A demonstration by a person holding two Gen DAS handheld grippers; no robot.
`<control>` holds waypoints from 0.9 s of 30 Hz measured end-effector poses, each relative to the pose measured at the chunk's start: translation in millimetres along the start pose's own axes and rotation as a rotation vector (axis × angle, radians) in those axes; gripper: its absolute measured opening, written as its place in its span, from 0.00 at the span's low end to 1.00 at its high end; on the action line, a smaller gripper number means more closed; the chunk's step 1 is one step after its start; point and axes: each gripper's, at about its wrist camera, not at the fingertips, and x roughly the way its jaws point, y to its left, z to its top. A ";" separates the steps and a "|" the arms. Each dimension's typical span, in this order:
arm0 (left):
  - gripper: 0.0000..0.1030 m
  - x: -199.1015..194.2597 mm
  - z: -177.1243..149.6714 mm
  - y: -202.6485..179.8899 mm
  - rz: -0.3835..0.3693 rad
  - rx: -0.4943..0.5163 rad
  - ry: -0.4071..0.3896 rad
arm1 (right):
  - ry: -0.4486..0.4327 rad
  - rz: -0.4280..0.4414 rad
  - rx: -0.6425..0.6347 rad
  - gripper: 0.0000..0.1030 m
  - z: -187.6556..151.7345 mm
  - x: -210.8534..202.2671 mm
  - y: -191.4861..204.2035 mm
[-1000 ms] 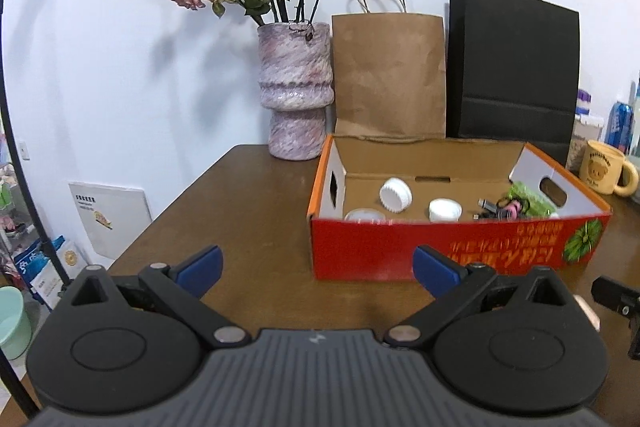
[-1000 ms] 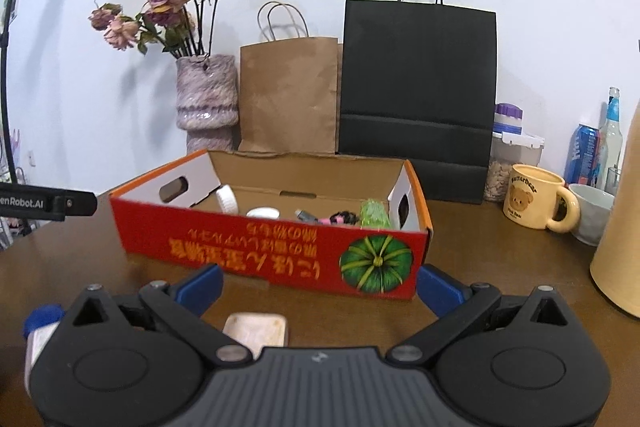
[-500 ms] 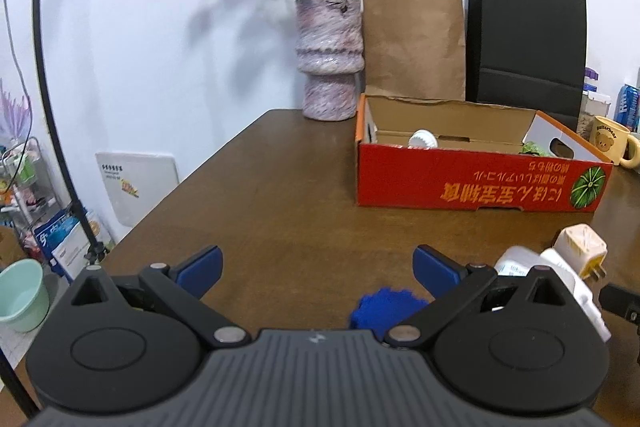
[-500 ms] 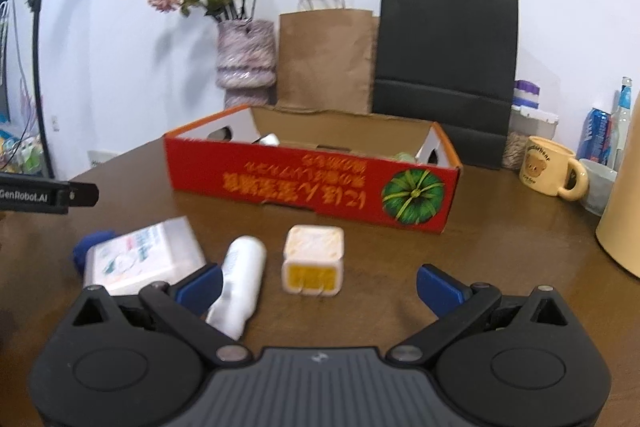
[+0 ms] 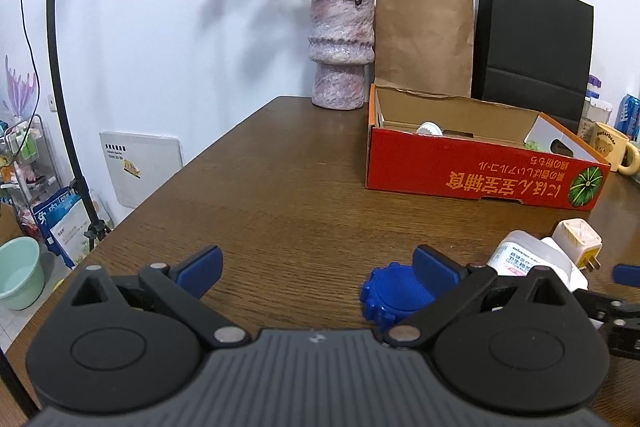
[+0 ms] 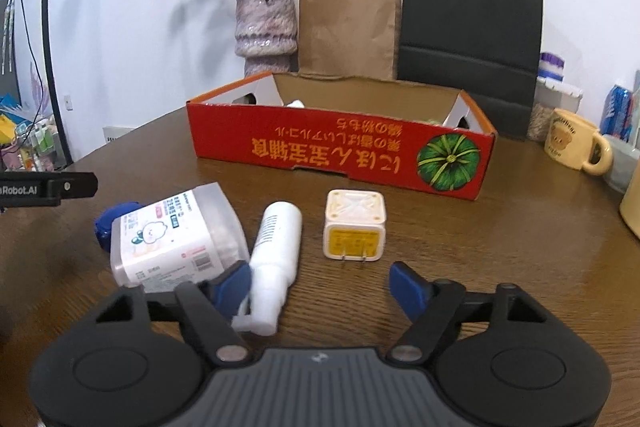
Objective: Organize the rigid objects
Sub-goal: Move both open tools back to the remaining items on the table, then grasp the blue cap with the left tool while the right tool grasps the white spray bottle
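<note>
Four loose items lie on the brown table [image 6: 480, 247], in front of the red cardboard box [image 6: 340, 155]: a blue cap [image 6: 116, 217], a clear cotton-swab case [image 6: 176, 239], a white spray bottle [image 6: 276, 251] and a white plug adapter [image 6: 354, 225].

Blue cap: at the far left, touching the case's back corner.
Case: flat on the table, just beside the bottle.
Bottle: on its side, nozzle end toward the camera.
Adapter: prongs facing the camera, a little apart from the bottle (nearest of the four to the box).
Box: open-topped, with a white lid [image 5: 430, 127] showing inside; the rest of its contents mostly hidden by the front wall.

Left gripper [image 5: 316, 265]: jaws spread wide, holding nothing, the blue cap [image 5: 394, 293] against its right finger.
Right gripper [image 6: 320, 285]: jaws wide apart, empty, its left finger beside the bottle's nozzle end.

Behind the box: a vase of dried roses [image 6: 266, 27], a brown paper bag [image 6: 348, 27], a black paper bag [image 6: 472, 27].
</note>
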 end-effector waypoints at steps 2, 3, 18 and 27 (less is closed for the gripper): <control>1.00 -0.2 0.2 0.7 -0.001 -0.002 0.000 | 0.015 0.015 0.000 0.64 2.4 5.7 3.3; 1.00 -0.1 0.2 0.9 0.000 -0.004 0.000 | 0.022 0.019 -0.001 0.60 3.7 8.7 5.3; 1.00 5.4 0.4 -0.7 0.005 0.002 0.027 | 0.020 0.037 0.026 0.26 13.0 25.1 7.6; 1.00 8.7 -3.2 -6.6 -0.023 0.035 0.049 | -0.089 0.013 -0.008 0.26 6.4 -6.1 8.7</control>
